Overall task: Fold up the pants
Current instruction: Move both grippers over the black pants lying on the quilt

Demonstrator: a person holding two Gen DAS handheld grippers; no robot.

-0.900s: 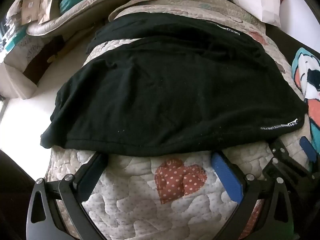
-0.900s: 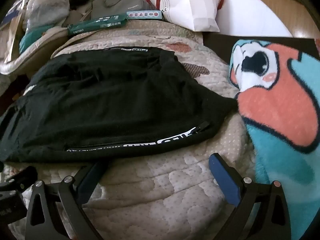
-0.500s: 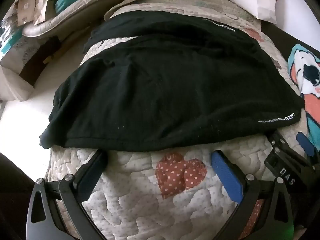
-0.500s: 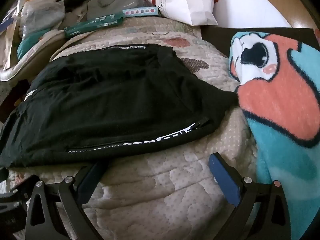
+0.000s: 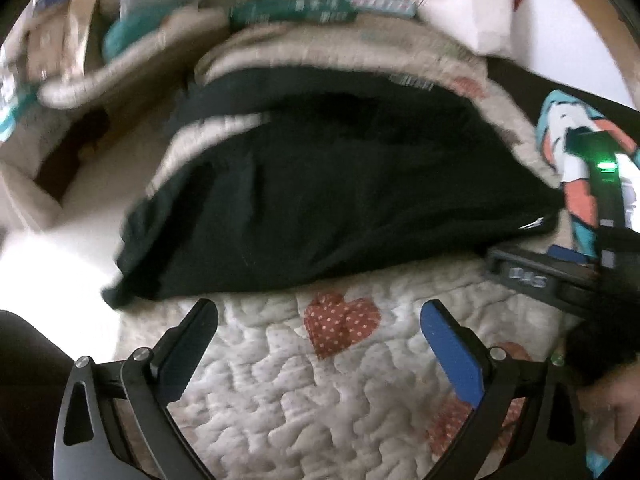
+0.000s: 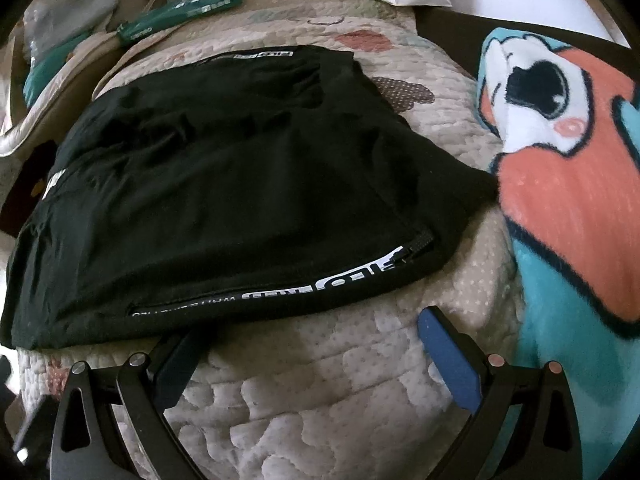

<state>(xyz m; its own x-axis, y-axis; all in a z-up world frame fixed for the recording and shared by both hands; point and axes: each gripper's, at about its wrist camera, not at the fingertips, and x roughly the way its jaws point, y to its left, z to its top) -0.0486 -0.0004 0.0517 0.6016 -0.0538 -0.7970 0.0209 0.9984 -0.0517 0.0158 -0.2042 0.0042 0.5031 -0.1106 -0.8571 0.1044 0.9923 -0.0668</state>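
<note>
Only the left view shows the right tool (image 5: 560, 264) beside pants (image 5: 340, 200).

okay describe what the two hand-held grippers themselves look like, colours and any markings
Both look alike: the left hand-held gripper and the right hand-held gripper have black angular linkage arms with silver pivot bolts and flat blue finger pads. In the left view, the right one's black body carries pale lettering and a green light.

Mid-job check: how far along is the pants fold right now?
Done: the black pants lie flat on the quilt, apparently already doubled, with layered edges near the far printed band. In hand: nothing; the left gripper and right gripper are both open, short of the near hem. Left: grip that edge and fold again.
</note>
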